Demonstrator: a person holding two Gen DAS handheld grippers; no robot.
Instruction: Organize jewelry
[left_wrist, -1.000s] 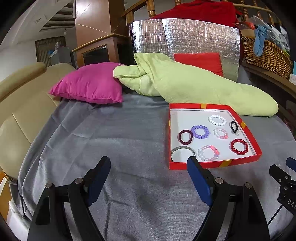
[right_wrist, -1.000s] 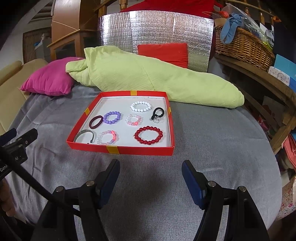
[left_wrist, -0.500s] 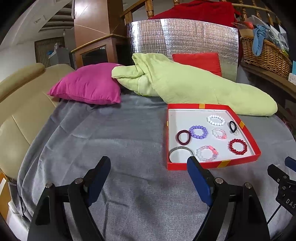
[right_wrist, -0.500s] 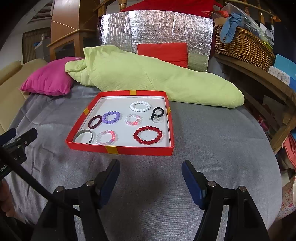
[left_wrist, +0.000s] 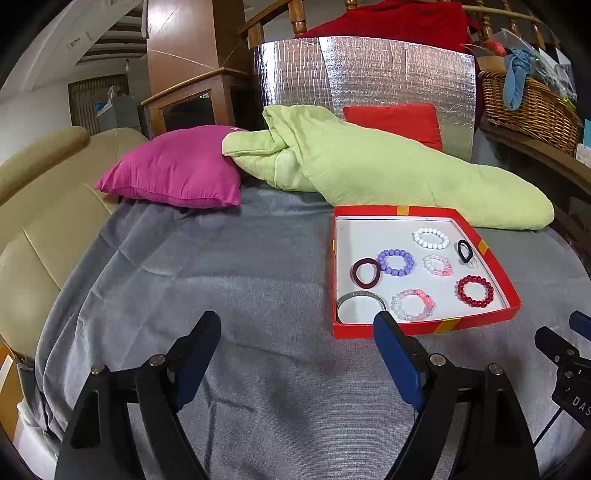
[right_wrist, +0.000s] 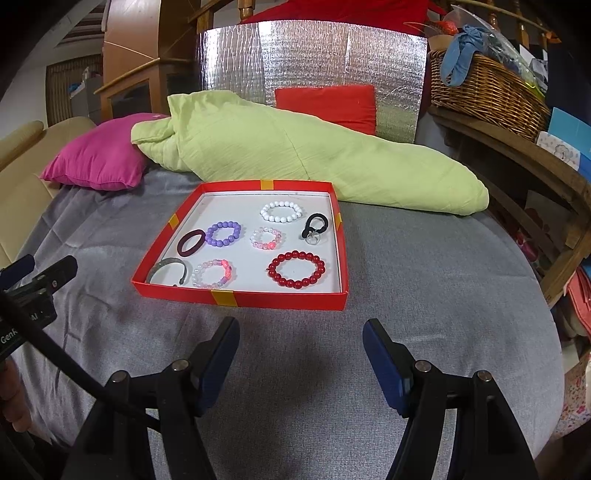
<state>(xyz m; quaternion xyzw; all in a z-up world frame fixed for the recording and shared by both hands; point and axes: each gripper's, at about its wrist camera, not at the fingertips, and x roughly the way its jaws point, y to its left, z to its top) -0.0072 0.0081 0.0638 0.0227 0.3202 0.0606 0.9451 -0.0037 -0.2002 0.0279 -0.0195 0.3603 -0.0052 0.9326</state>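
Observation:
A shallow red tray (right_wrist: 240, 298) (left_wrist: 424, 327) with a white floor lies on the grey cloth. In it lie several bracelets and bands: a red bead bracelet (right_wrist: 297, 268) (left_wrist: 475, 291), a white one (right_wrist: 281, 212), a purple one (right_wrist: 223, 233), two pink-clear ones (right_wrist: 212, 273) (right_wrist: 266, 238), a maroon band (right_wrist: 191, 242), a grey cuff (right_wrist: 167, 269) and a black band with a ring (right_wrist: 314, 226). My right gripper (right_wrist: 301, 334) is open and empty, just in front of the tray. My left gripper (left_wrist: 297, 326) is open and empty, left of the tray's near corner.
A light green quilt (right_wrist: 295, 158) lies just behind the tray, with a magenta pillow (left_wrist: 173, 170) to its left and a red cushion (right_wrist: 327, 105) against a silver foil panel. A wicker basket (right_wrist: 487, 88) stands on a wooden shelf at right. A beige sofa (left_wrist: 40, 206) borders the left.
Both views have drifted slightly; the tray sits a little further left in the left wrist view. Both grippers stay open and empty.

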